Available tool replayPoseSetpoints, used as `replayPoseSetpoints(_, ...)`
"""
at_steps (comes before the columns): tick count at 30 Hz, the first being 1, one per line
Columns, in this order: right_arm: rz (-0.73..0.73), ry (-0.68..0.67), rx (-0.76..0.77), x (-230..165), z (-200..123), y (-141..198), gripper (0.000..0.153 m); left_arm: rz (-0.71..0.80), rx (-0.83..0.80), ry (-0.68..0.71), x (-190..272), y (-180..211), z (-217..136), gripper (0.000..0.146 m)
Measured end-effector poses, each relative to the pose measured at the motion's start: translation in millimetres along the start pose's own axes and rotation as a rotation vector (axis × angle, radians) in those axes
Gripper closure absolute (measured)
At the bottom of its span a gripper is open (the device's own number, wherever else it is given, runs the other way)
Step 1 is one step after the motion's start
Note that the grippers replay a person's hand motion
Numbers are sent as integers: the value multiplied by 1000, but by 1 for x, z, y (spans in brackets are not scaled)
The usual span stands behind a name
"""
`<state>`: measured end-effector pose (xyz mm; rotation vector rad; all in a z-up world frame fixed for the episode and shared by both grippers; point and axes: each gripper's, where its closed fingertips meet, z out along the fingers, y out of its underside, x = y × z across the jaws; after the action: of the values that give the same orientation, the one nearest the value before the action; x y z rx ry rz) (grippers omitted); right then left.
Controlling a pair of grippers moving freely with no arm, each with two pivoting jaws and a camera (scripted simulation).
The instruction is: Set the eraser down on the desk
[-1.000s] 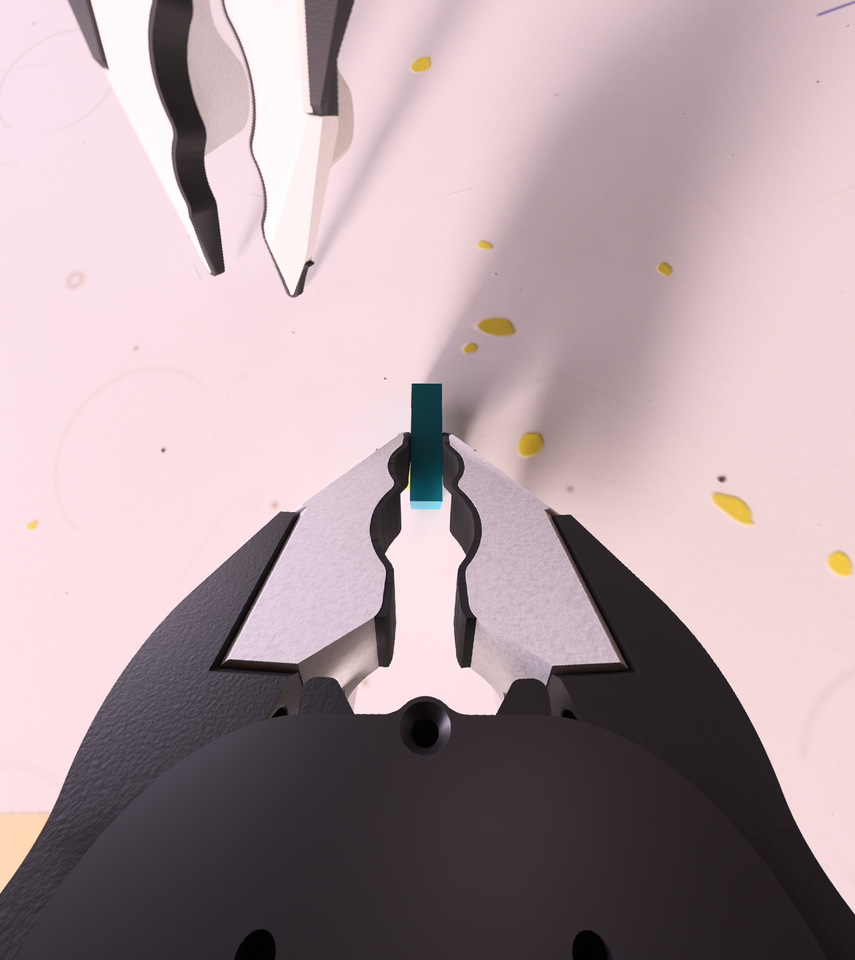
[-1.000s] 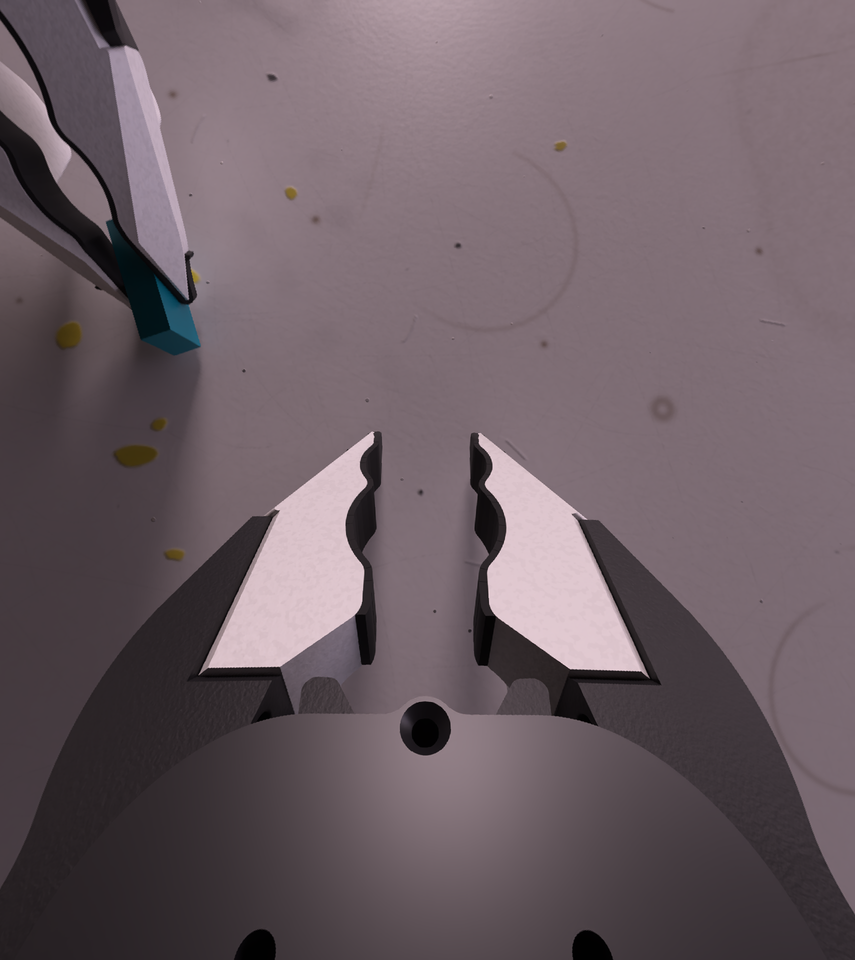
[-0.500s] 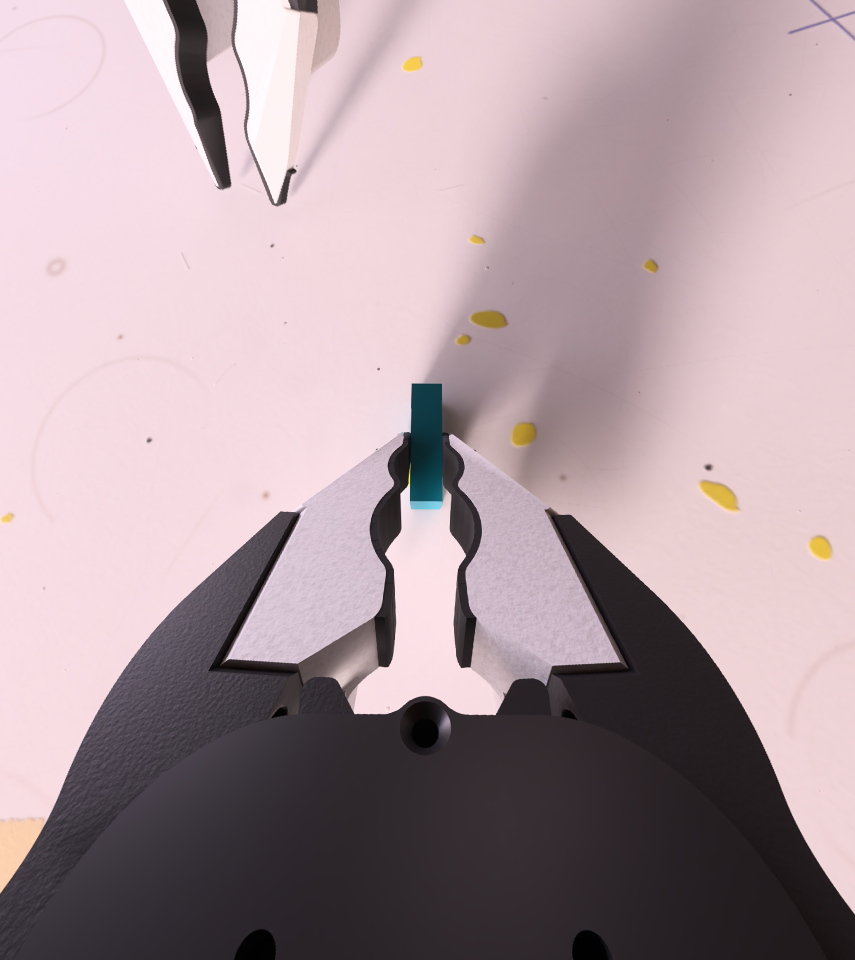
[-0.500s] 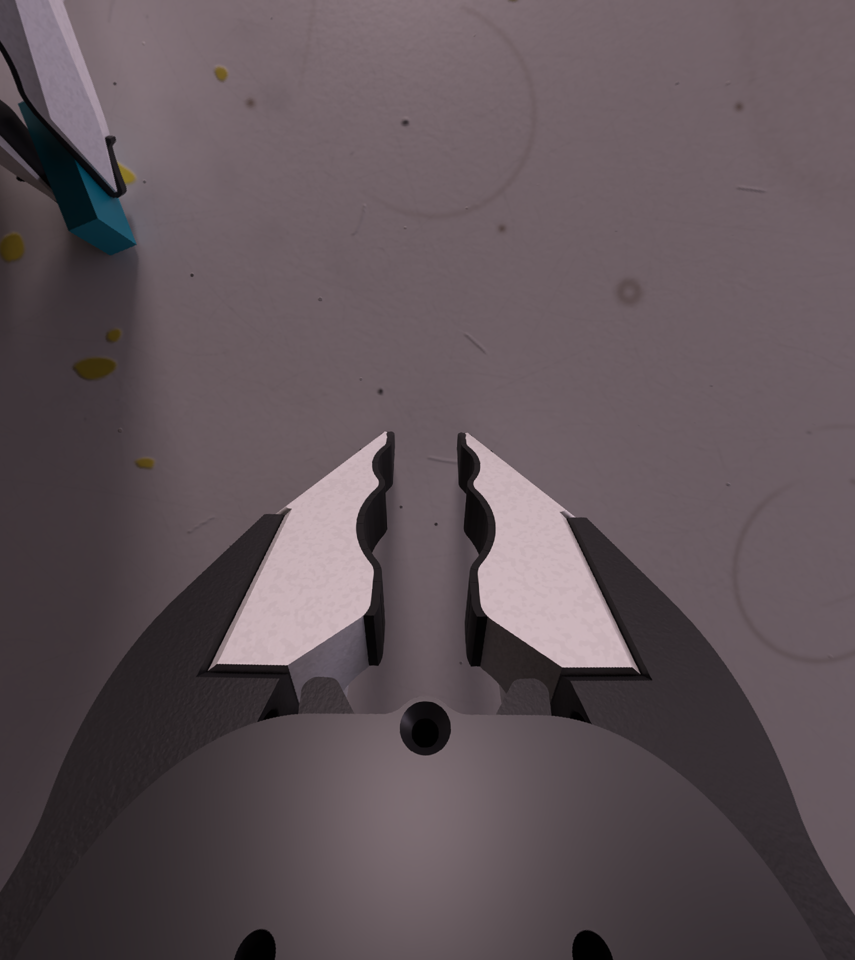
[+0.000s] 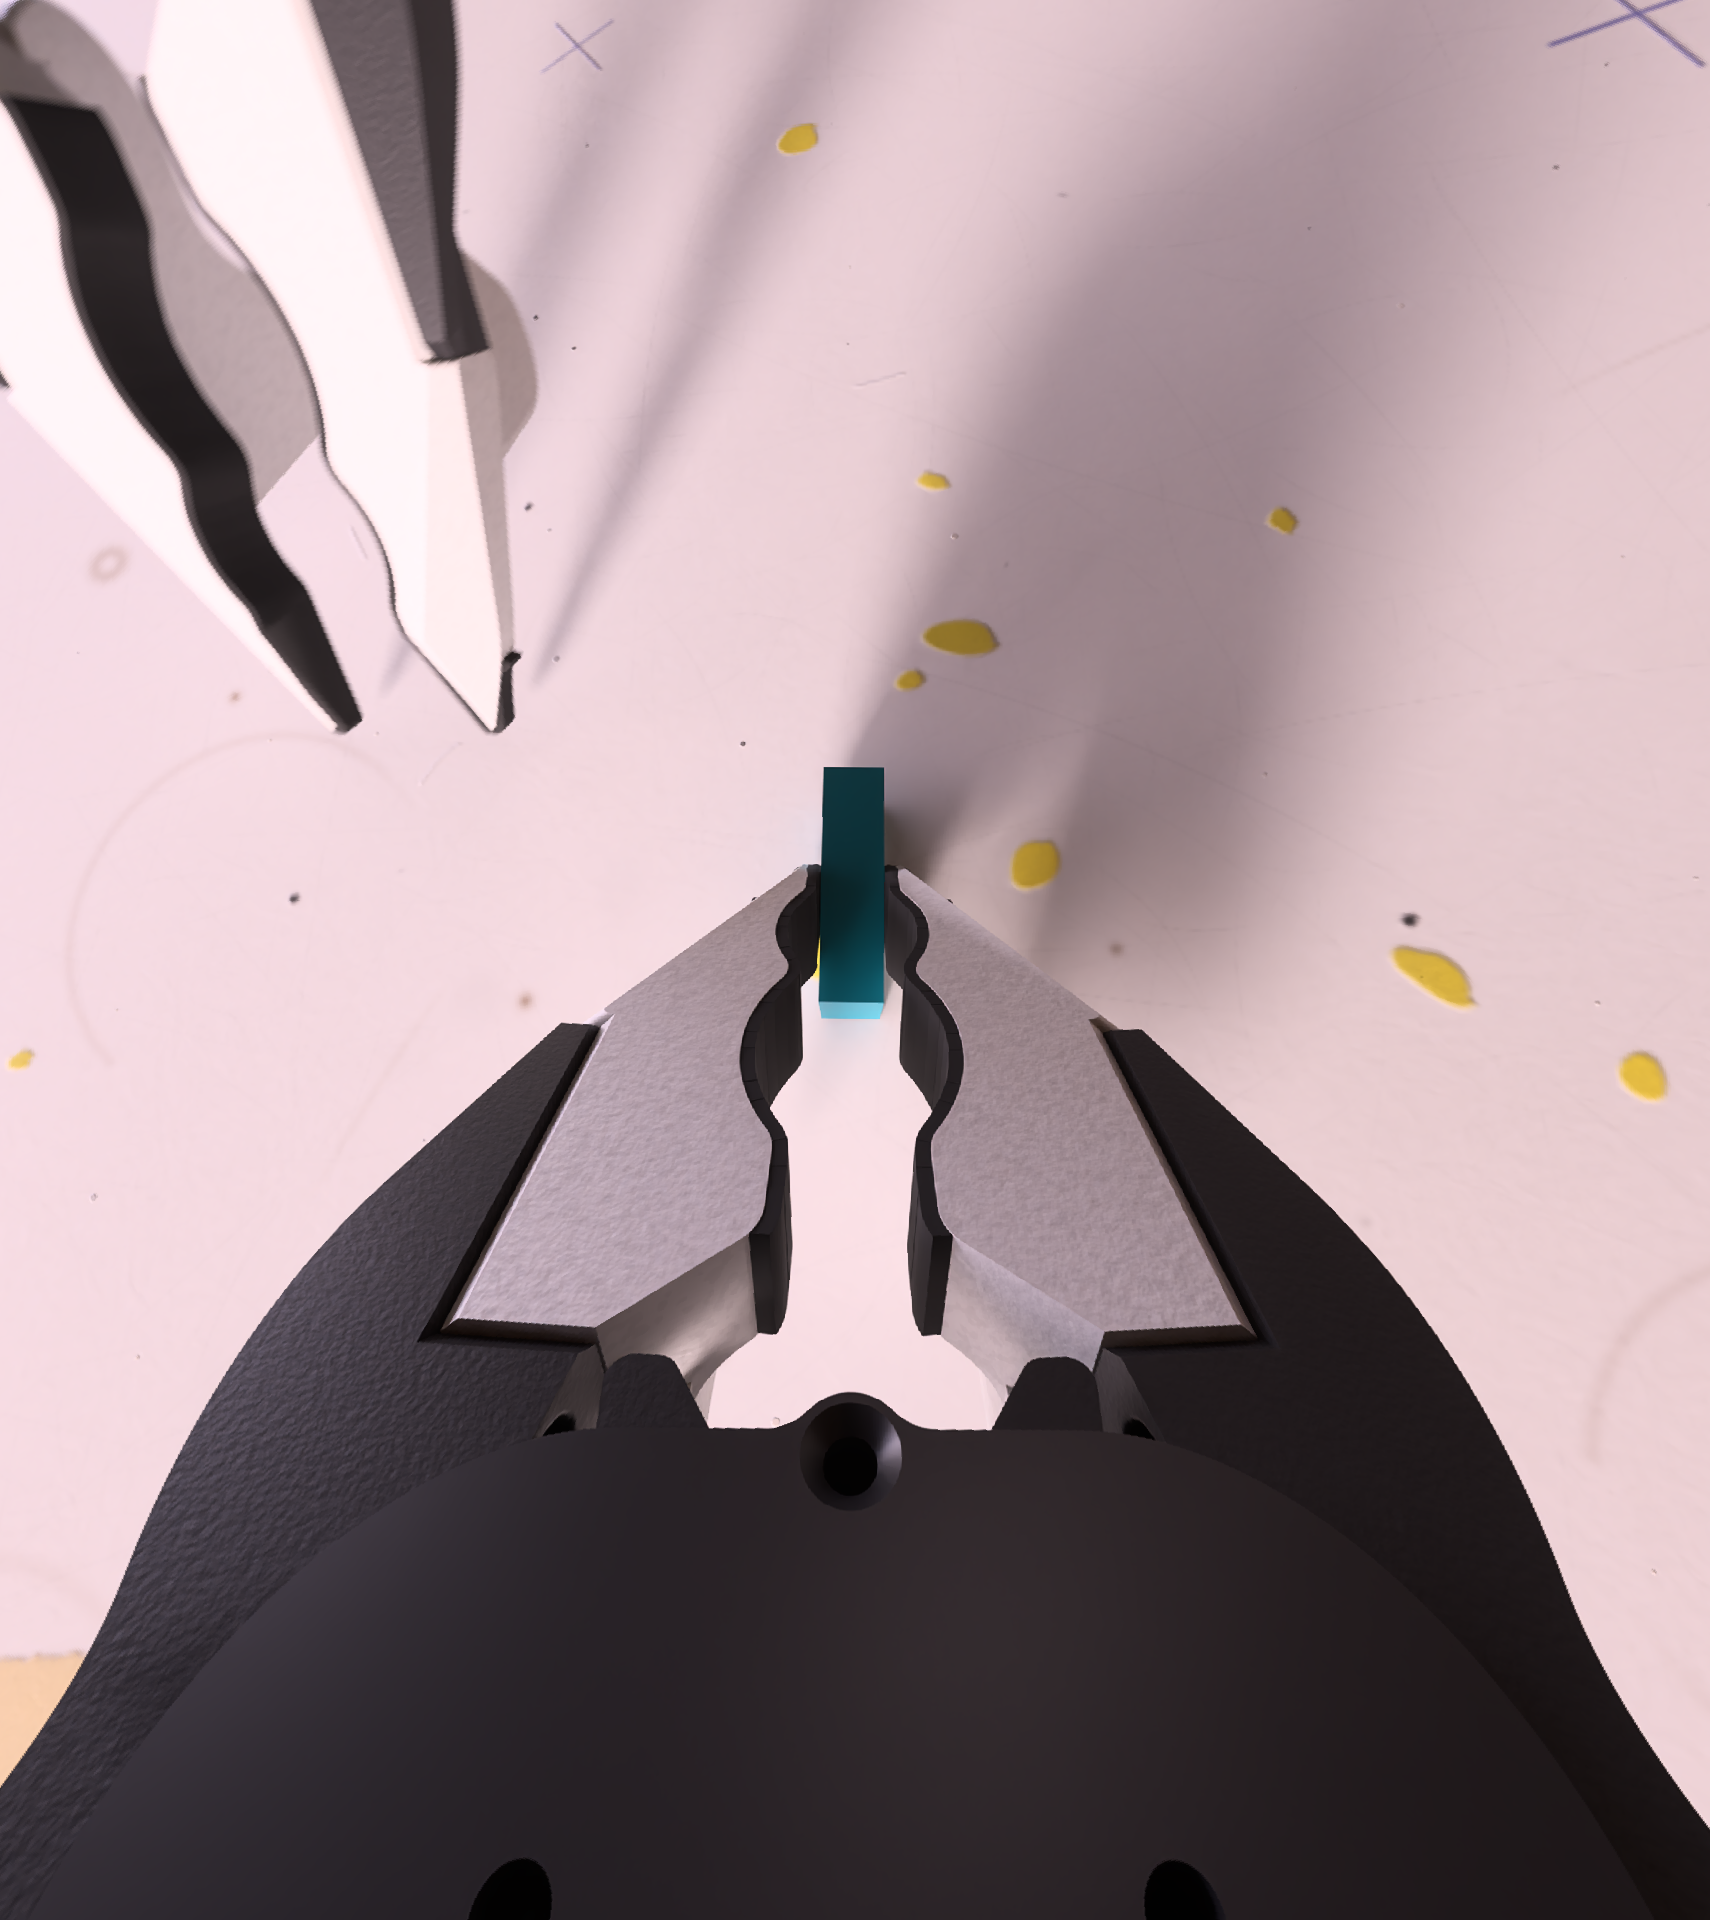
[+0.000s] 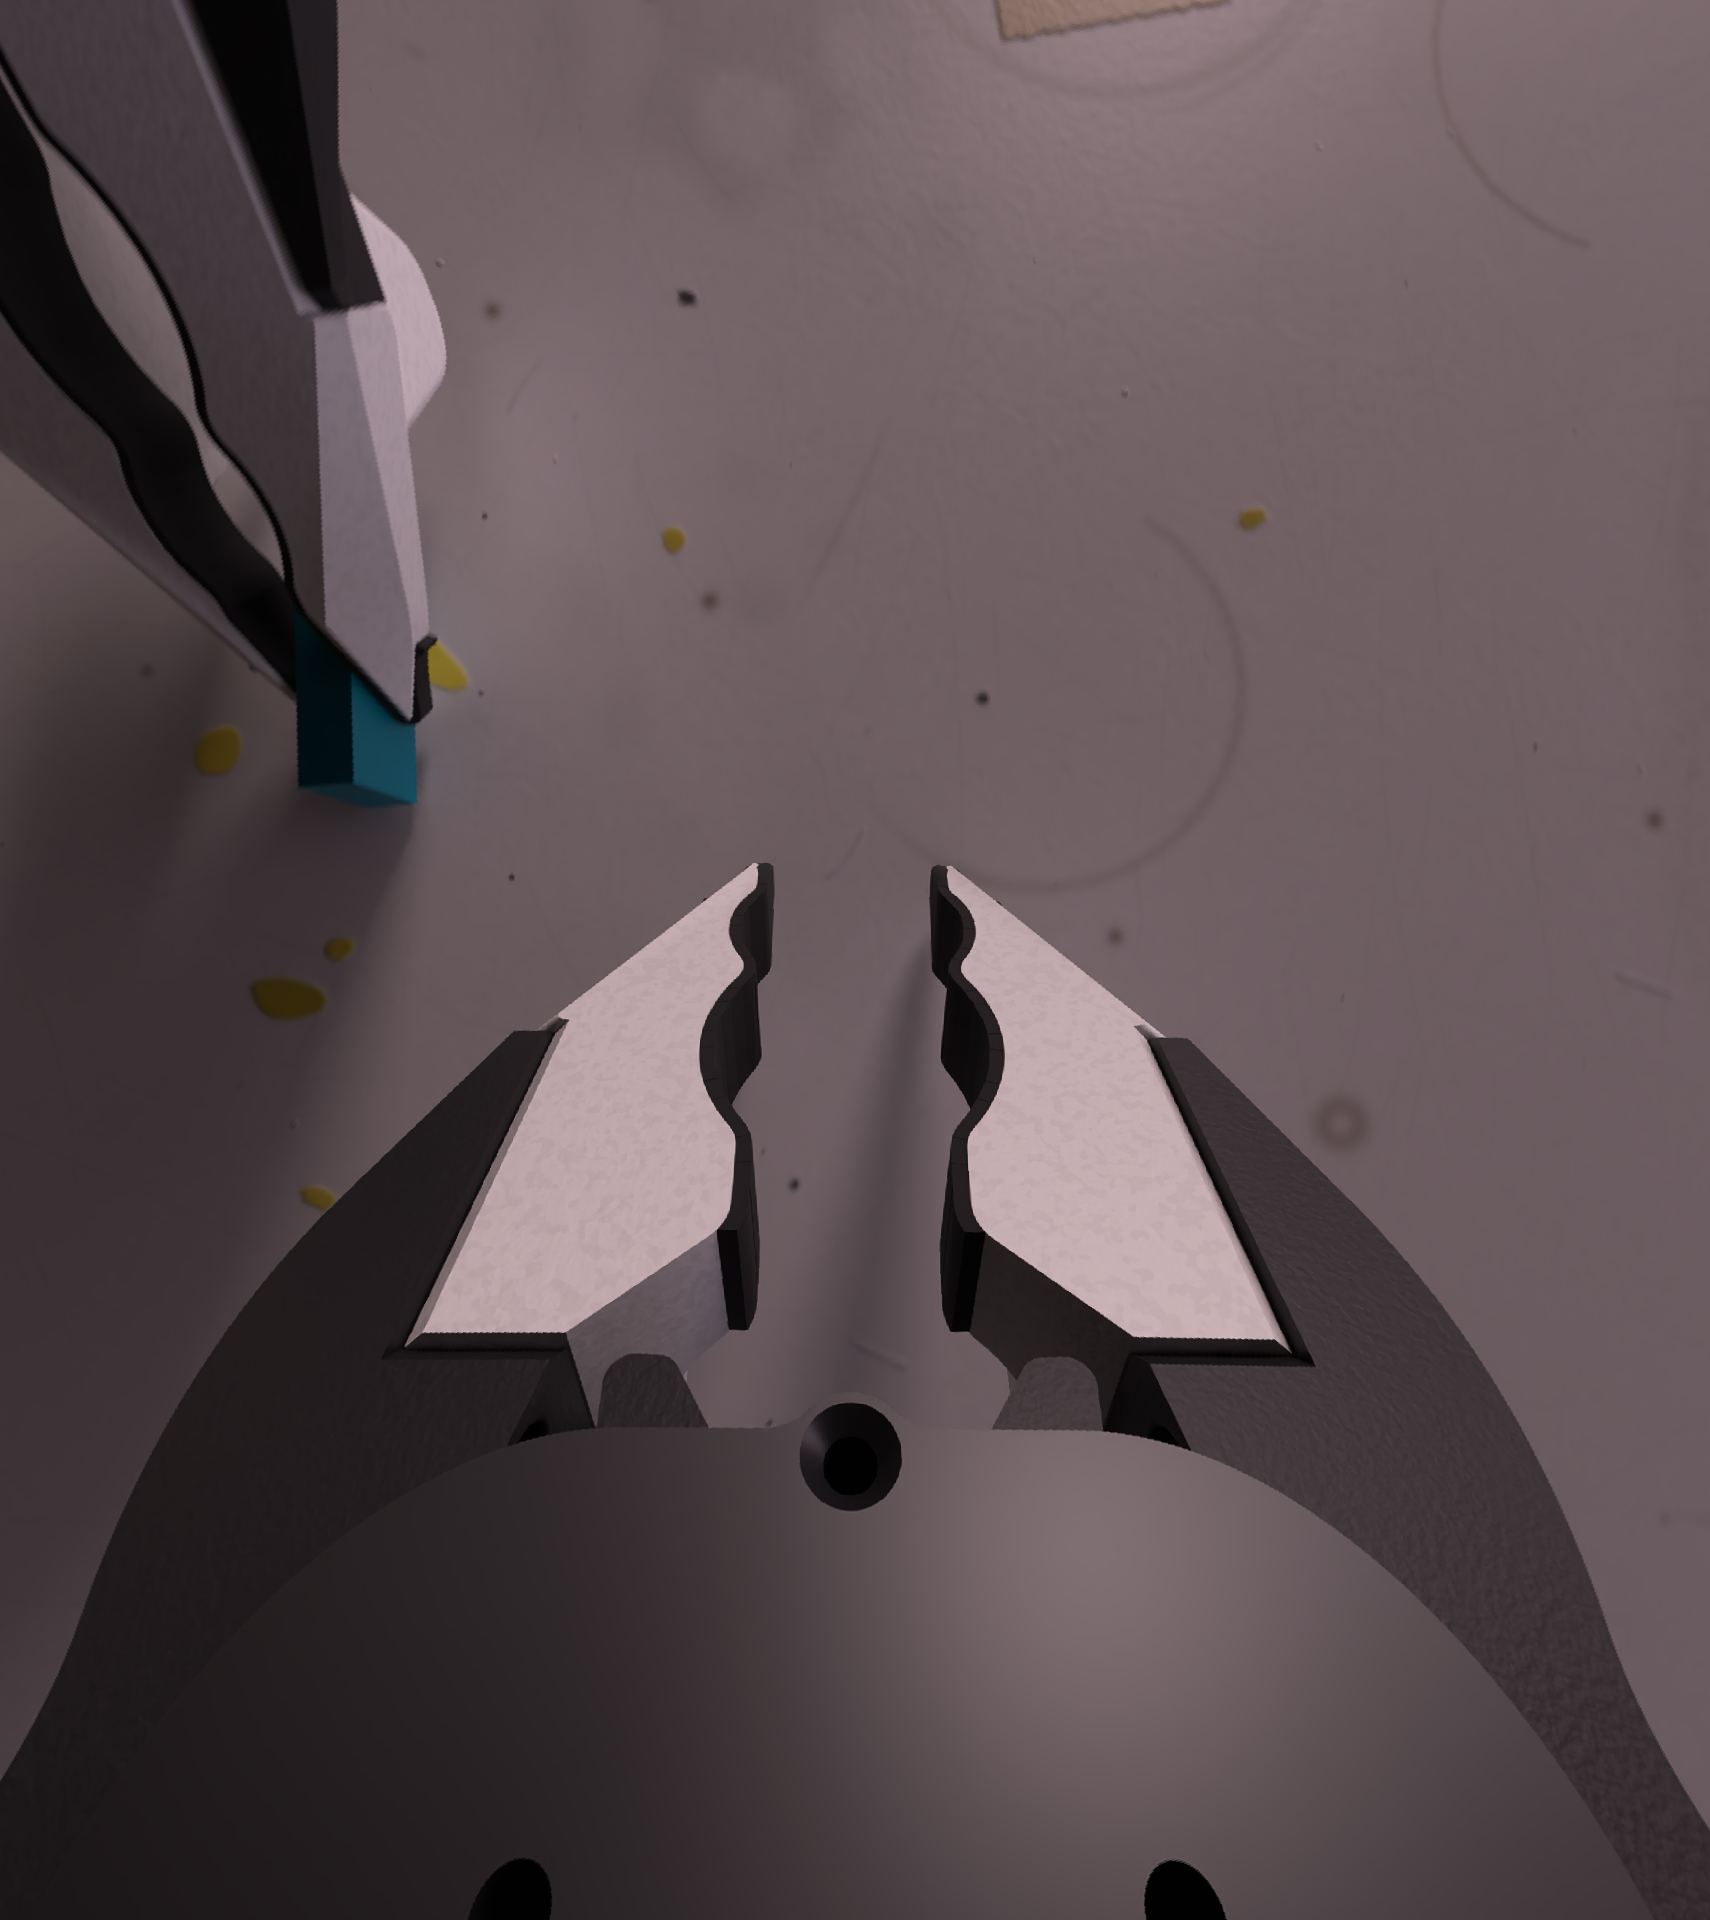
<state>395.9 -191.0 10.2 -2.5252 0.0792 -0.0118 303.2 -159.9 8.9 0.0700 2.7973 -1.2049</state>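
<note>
Eraser: teal block point(image 5: 851, 894) pinched on its two broad faces at the very tips of the left hand-held gripper point(image 5: 852, 883), long axis pointing ahead past the fingertips.
Contact: from the right wrist view the eraser point(image 6: 357, 743) looks to have its far end at or nearly on the table point(image 6: 1350, 727); I cannot tell if it truly touches.
Left hand-held gripper: clenched on the eraser.
Right hand-held gripper: point(image 6: 852, 878) released, nothing between its fingers, hovering near, ahead and to the left of the left one.
Table: pale, with yellow paint specks point(image 5: 960, 637) around the eraser.
Doing it well: I'd ease down until the end bears, part the fingers slowly, then back straight off so the block isn't dragged over.
</note>
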Motion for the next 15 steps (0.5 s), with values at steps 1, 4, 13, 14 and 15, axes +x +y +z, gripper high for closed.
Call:
replayPoseSetpoints(1, -7, -19, -1, 1, 3, -4, 122, 0, -1, 2, 0, 0, 0, 135)
replayPoseSetpoints(4, -38, -64, -39, 4, 8, -10, 122, -3, -2, 9, 1, 1, -1, 135)
replayPoseSetpoints(13, -121, -43, -98, 5, 12, -15, 140, -12, 1, 20, 1, 3, -3, 133)
replayPoseSetpoints(14, -124, -42, -95, 4, 12, -15, 143, -13, 2, 19, 0, 3, -3, 132)
replayPoseSetpoints(15, -126, -41, -92, 2, 12, -14, 143, -13, 2, 17, 0, 3, -3, 132)
